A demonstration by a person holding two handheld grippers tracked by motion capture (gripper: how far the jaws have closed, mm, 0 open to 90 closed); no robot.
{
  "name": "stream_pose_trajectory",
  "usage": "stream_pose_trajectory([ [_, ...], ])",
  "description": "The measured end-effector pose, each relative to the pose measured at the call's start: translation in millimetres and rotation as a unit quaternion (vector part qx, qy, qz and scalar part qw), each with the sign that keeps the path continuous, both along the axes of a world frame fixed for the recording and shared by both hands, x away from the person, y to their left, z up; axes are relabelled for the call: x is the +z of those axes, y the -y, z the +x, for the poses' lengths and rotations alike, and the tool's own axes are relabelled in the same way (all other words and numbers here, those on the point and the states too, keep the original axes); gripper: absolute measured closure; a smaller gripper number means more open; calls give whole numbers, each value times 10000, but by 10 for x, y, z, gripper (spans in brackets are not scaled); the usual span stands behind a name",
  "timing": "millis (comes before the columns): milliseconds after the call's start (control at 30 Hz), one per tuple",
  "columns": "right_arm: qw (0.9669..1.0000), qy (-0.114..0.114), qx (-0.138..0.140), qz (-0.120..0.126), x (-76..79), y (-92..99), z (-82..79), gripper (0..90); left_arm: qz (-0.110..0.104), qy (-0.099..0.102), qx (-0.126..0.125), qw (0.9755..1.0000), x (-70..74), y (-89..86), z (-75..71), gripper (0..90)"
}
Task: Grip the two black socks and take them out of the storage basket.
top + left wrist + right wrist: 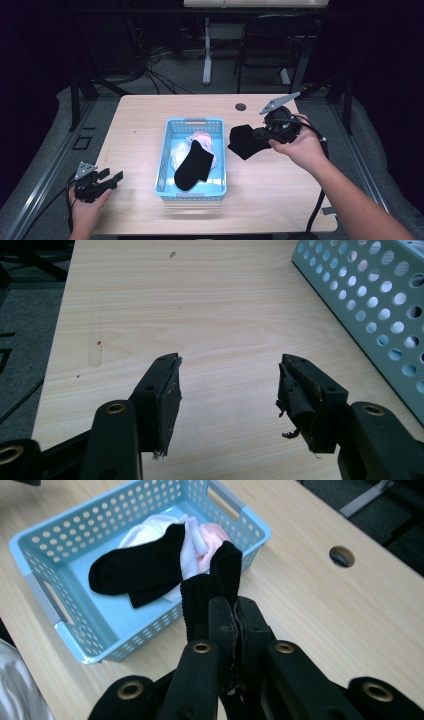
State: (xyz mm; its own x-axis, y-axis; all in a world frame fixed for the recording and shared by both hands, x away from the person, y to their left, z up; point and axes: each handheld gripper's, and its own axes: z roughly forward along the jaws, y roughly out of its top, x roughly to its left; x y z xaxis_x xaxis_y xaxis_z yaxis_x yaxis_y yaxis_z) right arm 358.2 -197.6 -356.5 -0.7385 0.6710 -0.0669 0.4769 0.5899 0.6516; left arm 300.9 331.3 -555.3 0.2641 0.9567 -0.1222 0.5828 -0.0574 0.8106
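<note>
Your table (280,200) carries the blue basket (165,165) at centre, long axis running away from you, so either hand can reach in. Inside lie a black sock (194,165), a white sock (176,152) and a pink sock (202,136), stacked loosely.

Your right gripper (260,134) is clamped tight on a second black sock (245,141), held above the tabletop just beside the basket's right rim; est. next move is a drop-in w/ its mate. Your left gripper (111,180) rests near the front-left corner, jaws parted w/ nothing between them, parked clear of the work.

Hidden: in the right gripper view the jaws cover the held sock's pinched end. The white and pink socks are partly buried, so count unclear.
</note>
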Motion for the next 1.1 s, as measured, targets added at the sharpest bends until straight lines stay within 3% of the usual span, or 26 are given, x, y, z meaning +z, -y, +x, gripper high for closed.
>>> stream_pose_trajectory([
  [333,9996,-277,-39,-34,-397,31,-6,874,10,6,-18,10000,-3,12,3,423],
  [600,9986,-497,-178,-23,-705,78,95,874,11,10,-19,10000,-1,11,2,423],
  [700,9975,-601,-360,-26,-846,157,183,874,16,9,-25,10000,-2,11,1,423],
  [733,9966,-615,-545,15,-944,232,243,874,16,6,-26,10000,-2,10,1,423],
  [833,9950,-690,-716,-85,-1018,324,298,874,4,10,-27,10000,-5,7,3,423],
  [1100,9878,-831,-1315,77,-1255,649,416,874,30,-19,-36,10000,-4,15,4,423],
])
